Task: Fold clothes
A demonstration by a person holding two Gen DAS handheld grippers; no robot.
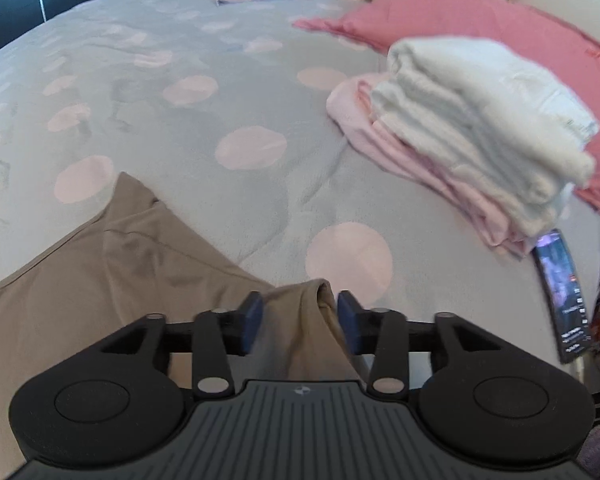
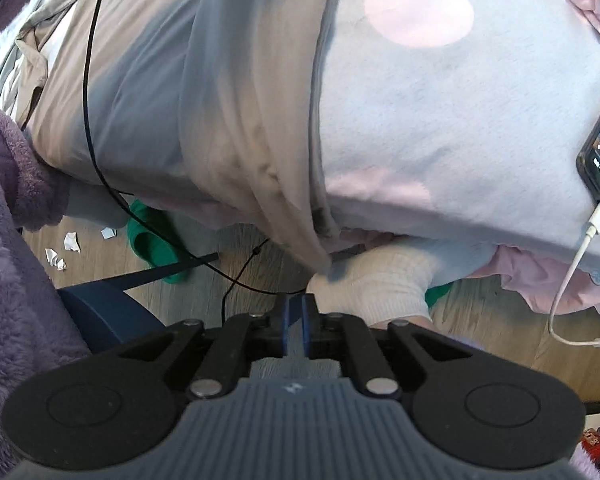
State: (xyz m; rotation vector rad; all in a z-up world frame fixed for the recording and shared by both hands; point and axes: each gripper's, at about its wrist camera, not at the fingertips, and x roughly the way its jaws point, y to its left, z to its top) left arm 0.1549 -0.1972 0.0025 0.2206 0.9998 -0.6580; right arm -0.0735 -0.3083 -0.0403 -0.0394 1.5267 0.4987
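Where it drapes off the bed (image 1: 180,128), tan garment (image 1: 80,300), smooth, creased.

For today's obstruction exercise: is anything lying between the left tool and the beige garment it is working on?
Nothing visible: the beige garment already lies between the open fingers of the left tool, its bunched edge in the gap with no pad pressing on it.

Premises: a home bedroom. Evidence: bed (image 1: 228,92) with polka-dot duvet, pink pillow (image 1: 480,20), stacked folded laundry (image 1: 472,128), phone (image 1: 564,292) charging, slippers (image 2: 152,240) on wood floor (image 2: 480,320).
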